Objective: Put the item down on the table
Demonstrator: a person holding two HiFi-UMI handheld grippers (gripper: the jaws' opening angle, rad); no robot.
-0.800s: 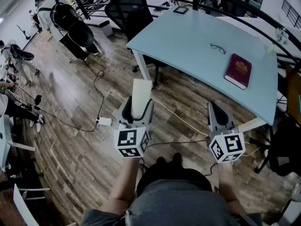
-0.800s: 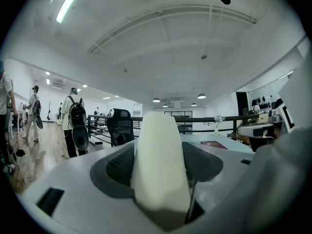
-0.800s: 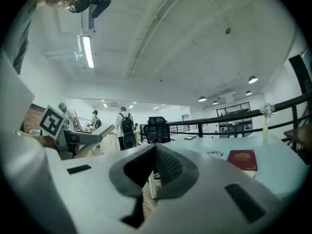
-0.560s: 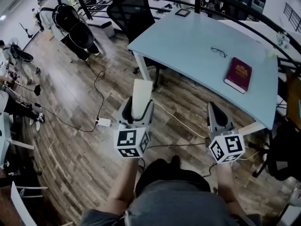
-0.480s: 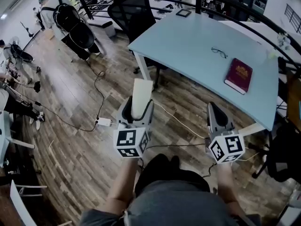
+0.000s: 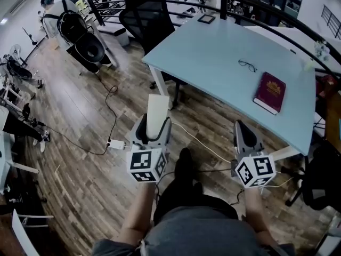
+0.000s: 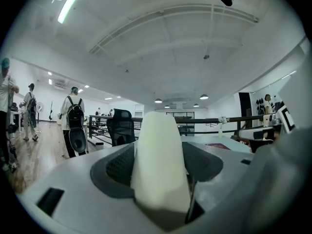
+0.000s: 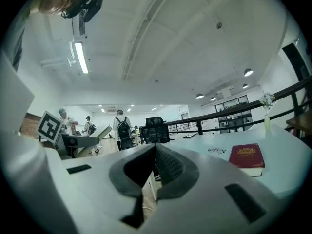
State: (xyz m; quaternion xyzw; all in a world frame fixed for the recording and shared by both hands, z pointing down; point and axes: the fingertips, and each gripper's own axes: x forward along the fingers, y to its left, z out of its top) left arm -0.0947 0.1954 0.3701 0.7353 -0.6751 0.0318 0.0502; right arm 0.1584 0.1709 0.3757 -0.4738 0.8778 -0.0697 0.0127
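Note:
A cream-white flat block (image 6: 157, 112) stands upright between the jaws of my left gripper (image 6: 154, 124), which is shut on it. In the left gripper view the white block (image 7: 160, 165) fills the gap between the two dark pads. My right gripper (image 6: 243, 131) is held level to its right, shut, with nothing in it; its pads (image 8: 168, 167) meet. Both grippers hang over the wooden floor, short of the light blue table (image 6: 213, 47) ahead.
On the table lie a dark red book (image 6: 270, 92), a pair of glasses (image 6: 246, 65) and a dark frame (image 6: 206, 18) at the far edge. A black office chair (image 6: 148, 16) stands at the table's left. Cables (image 6: 109, 103) run across the floor. People stand at far left.
The person has stepped forward: a shoe now shows between the grippers and the table sits slightly nearer. Both grippers keep their pose, and the block stays in the left one.

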